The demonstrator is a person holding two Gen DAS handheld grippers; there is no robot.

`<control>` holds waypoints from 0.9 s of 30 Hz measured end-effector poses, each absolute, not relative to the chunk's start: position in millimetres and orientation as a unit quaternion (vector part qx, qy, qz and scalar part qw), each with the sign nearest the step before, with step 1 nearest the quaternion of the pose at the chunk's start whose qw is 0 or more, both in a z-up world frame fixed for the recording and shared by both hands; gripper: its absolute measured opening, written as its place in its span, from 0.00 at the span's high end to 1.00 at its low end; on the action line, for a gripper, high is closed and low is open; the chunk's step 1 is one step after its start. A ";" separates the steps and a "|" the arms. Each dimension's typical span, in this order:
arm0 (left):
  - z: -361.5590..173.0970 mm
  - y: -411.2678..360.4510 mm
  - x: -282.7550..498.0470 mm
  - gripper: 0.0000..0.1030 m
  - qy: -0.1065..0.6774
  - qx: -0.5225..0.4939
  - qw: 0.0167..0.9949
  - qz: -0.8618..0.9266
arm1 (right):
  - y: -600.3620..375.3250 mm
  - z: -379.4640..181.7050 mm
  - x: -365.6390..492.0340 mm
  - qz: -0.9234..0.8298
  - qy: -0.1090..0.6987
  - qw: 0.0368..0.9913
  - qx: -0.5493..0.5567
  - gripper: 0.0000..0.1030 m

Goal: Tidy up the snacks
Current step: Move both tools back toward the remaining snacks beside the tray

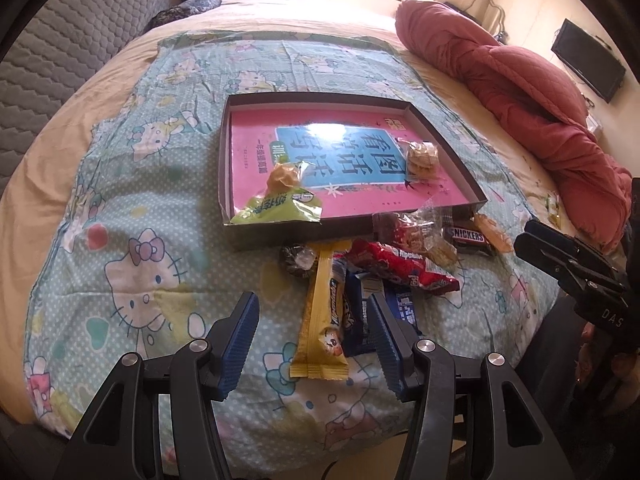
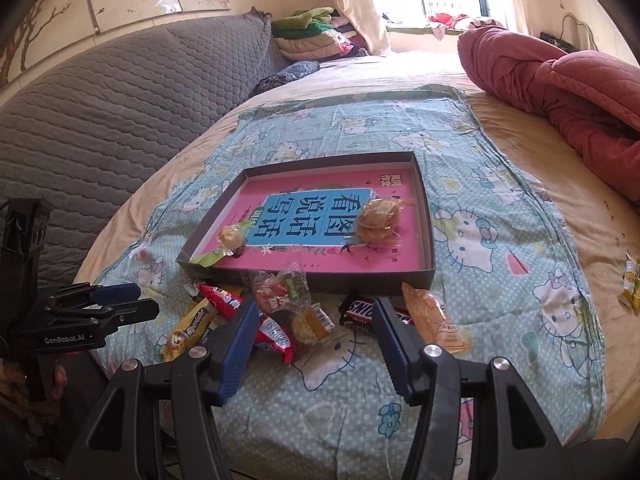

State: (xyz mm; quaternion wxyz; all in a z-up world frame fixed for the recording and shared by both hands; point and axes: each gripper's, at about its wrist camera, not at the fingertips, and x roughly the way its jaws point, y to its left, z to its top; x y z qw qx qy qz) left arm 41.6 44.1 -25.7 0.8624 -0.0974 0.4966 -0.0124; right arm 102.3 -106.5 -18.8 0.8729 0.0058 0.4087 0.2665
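A: From my left hand-held gripper (image 1: 314, 340), what do you make out, left to right?

B: Its blue pads stand apart with nothing between them, hovering over the Hello Kitty sheet (image 1: 132, 184) on the bed. At about 12 o'clock from the pads lies the shallow dark tray (image 1: 236, 236) with a pink book (image 1: 248, 136) as its floor. In the tray, a green-wrapped snack (image 1: 280, 204) lies at the near left corner, and a clear bag of biscuits (image 1: 422, 158) sits toward 1 o'clock.

A: And outside the tray?

B: I see a pile just in front of its near wall: a yellow bar (image 1: 324, 312) pointing back at me, dark blue packets (image 1: 360, 320) beside it, a red Alpenliebe packet (image 1: 400, 268) at 1 o'clock, then a Snickers bar (image 1: 468, 238) further right. The red quilt (image 1: 520, 100) is bunched at 2 o'clock.

A: Now the right hand-held gripper (image 2: 316, 344)?

B: I read it as spread wide too, gripping nothing. At 9 o'clock the other gripper shows in side view. The same snacks lie ahead: yellow bar (image 2: 188, 326) at 10 o'clock, red packet (image 2: 276, 334) just inside the left pad, a clear crinkled packet (image 2: 284, 288) at 12 o'clock touching the tray's front wall (image 2: 360, 282), the Snickers (image 2: 358, 312) by the right pad, and an orange packet (image 2: 436, 320) at 1 o'clock. Small yellow sachets (image 2: 630, 284) lie well apart at 3 o'clock on the beige bedsheet (image 2: 580, 160)
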 end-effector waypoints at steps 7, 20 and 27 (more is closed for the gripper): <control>-39.9 40.2 42.5 0.44 0.516 -0.105 0.850 -0.025 | -89.4 -28.6 97.9 0.298 0.418 0.858 -0.009 0.43; -71.8 47.3 57.3 0.44 0.542 -0.143 0.827 -0.036 | -60.1 -48.8 104.8 0.335 0.431 0.837 -0.032 0.43; -78.4 44.2 64.8 0.44 0.542 -0.130 0.829 -0.032 | -54.1 -57.7 117.5 0.332 0.436 0.836 -0.029 0.43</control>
